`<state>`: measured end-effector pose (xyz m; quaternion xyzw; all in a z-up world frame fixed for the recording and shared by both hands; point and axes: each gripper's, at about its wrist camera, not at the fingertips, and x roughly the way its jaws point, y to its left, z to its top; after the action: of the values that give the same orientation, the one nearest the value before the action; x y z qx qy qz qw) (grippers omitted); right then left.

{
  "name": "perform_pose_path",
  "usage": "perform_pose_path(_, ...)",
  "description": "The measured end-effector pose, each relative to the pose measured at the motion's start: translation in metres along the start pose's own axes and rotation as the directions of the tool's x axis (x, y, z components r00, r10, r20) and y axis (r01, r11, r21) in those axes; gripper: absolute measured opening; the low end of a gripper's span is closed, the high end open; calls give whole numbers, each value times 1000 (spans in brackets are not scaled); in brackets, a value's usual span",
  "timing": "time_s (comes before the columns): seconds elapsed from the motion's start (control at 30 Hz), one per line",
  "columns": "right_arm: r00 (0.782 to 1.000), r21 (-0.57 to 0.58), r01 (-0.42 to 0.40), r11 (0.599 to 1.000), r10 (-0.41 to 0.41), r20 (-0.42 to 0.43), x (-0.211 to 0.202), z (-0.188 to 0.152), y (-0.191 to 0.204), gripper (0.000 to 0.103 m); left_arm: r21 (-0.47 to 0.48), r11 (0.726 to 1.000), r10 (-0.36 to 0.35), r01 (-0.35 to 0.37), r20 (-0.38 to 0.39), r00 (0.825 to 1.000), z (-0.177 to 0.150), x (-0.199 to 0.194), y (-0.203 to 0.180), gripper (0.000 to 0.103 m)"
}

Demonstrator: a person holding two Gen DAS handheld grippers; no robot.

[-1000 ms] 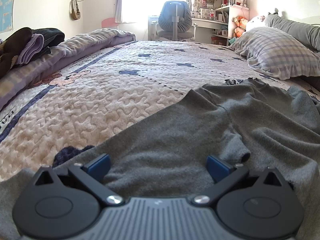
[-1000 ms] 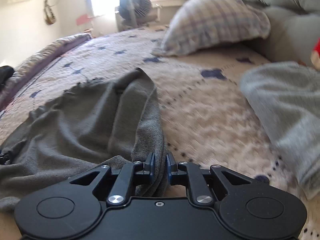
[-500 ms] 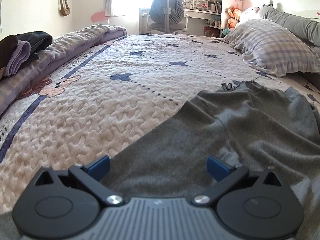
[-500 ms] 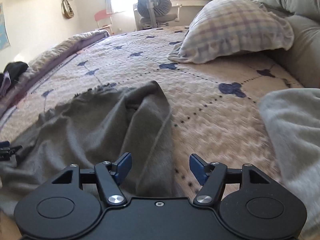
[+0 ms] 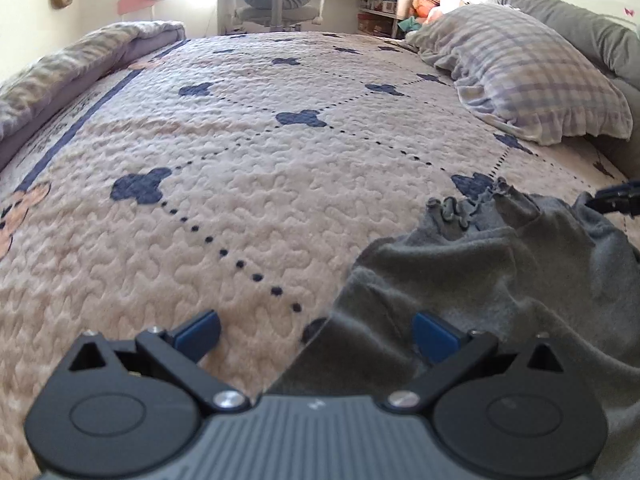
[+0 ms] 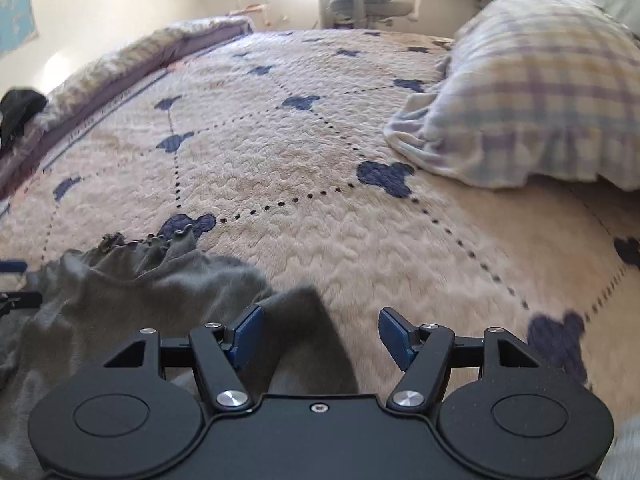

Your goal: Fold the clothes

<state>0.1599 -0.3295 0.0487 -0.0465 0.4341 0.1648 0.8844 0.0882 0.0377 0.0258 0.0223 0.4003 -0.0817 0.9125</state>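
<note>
Grey garment, bunched on bed; left gripper and right gripper both spread, empty. Risk: loose cloth slipping, fold skewing.

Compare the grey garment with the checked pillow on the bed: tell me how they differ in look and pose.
The grey garment is plain dark grey; the checked pillow is pale with lilac checks. The garment lies low and rumpled on the quilt, close to both open hand-held grippers; the pillow sits plump and raised, farther back near the head of the bed. The garment has a small crinkled trim, the pillow a wide frilled border. Both rest on the same quilt.
</note>
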Motion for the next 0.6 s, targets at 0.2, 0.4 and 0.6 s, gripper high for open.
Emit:
perform_pose_path(0.2, 996, -51, -69, 996, 67, -53, 24, -6, 9, 35, 62, 998, -29, 27, 41, 999, 9, 12, -6, 80)
perform_pose_path(0.4, 998, -143, -8, 990, 18, 67, -8, -27, 48, 5, 34, 993, -120, 117, 101, 988, 13, -10, -9, 5)
perform_pose_path(0.6, 961, -152, 58, 987, -14, 276, -70, -22, 67, 5, -23, 986, -158, 167, 226, 961, 16, -54, 3, 5)
